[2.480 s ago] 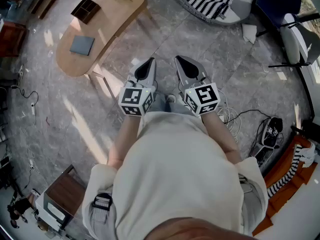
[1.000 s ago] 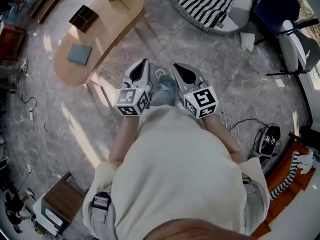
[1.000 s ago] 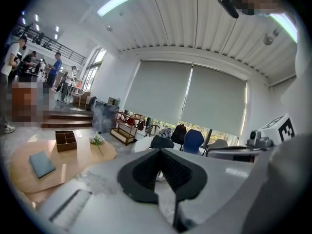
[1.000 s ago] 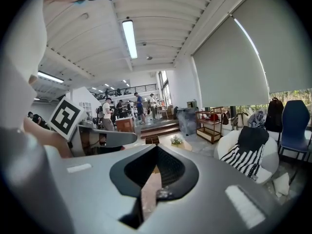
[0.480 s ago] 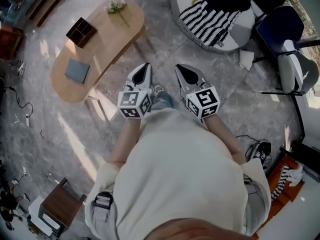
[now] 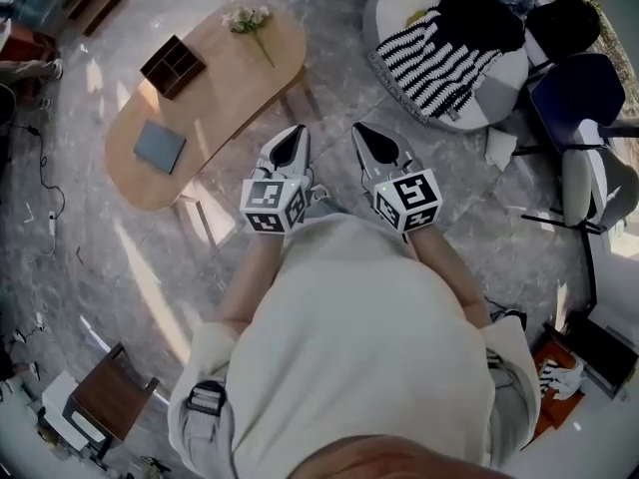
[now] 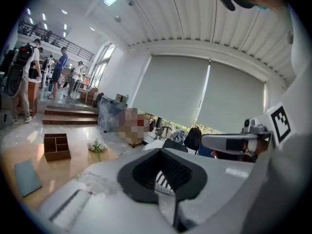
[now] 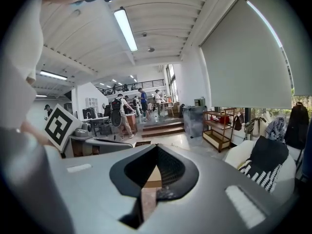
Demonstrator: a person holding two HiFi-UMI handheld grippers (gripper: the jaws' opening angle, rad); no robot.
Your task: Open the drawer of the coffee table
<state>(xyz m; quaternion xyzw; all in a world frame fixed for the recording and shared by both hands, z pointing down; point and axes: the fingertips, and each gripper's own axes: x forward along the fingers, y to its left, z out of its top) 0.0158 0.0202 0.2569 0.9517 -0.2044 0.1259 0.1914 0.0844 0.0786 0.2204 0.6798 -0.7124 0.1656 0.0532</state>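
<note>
Left claw (image 6: 297, 131) and right claw (image 6: 358, 128) are both closed with nothing between the jaws, held side by side above the grey stone floor (image 6: 399, 158). The oval wooden coffee table worktop (image 6: 225, 73) stands apart, to the far left of the left claw. It carries a compartmented box (image 6: 172, 66), a grey-blue pad (image 6: 160, 147) and a flower sprig (image 6: 250, 20); its drawer cannot be made out.
</note>
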